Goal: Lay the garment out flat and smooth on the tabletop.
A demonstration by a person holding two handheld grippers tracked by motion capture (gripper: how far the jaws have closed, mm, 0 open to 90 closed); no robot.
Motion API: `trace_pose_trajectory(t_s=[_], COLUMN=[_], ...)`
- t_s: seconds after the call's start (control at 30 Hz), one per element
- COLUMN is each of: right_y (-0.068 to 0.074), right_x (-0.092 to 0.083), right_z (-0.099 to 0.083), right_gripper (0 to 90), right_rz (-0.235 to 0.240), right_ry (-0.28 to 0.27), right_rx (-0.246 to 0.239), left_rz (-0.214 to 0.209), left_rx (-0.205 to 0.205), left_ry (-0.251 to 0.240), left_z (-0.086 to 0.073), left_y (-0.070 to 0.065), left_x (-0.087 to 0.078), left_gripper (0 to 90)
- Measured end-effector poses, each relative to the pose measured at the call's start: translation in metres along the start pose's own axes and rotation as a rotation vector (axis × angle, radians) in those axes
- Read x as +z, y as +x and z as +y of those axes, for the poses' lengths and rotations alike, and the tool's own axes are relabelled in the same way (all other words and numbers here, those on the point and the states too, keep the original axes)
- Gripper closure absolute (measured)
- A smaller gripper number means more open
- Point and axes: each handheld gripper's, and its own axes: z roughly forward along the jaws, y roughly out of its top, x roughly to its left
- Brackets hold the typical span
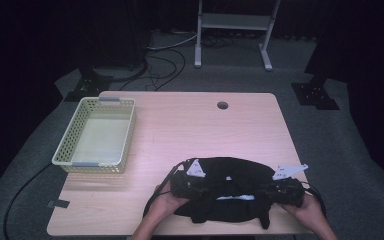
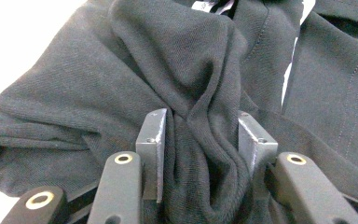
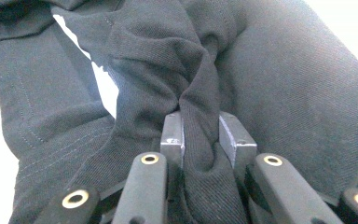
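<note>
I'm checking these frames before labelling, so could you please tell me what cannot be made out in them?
- High view: the black garment is too dark to tell its type or folds.
- High view: the left tool and right tool merge with the cloth.
- High view: the basket floor is washed out.

A black garment [image 1: 230, 192] with tone-on-tone stitching lies at 6 o'clock on the pale wood surface [image 1: 190, 125]. A pale yellow perforated basket [image 1: 97, 135] with grey handles sits at 9 o'clock. The fingers [image 2: 151, 149] are grey metal.
</note>
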Motion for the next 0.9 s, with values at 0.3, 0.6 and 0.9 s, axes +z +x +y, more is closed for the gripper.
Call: trace_pose_trajectory(t_s=[0.3,0.6,0.9], right_y=[0.02,0.037,0.04], right_x=[0.028,0.049,0.051], right_z=[0.029,0.049,0.049], right_gripper=[73.9,73.8,73.0], right_rz=[0.048,0.083,0.09], right_ry=[0.0,-0.015,-0.022], right_rx=[-0.056,-0.082,-0.063], left_rz=[0.041,0.049,0.043], left_rx=[-0.071,-0.116,-0.118], left_ry=[-0.01,-0.015,-0.016], left_z=[-0.038,-0.061,-0.064], left_y=[0.012,0.021,0.023], left_x=[-0.033,-0.055,-0.056], left_gripper=[56.8,55.9,52.5])
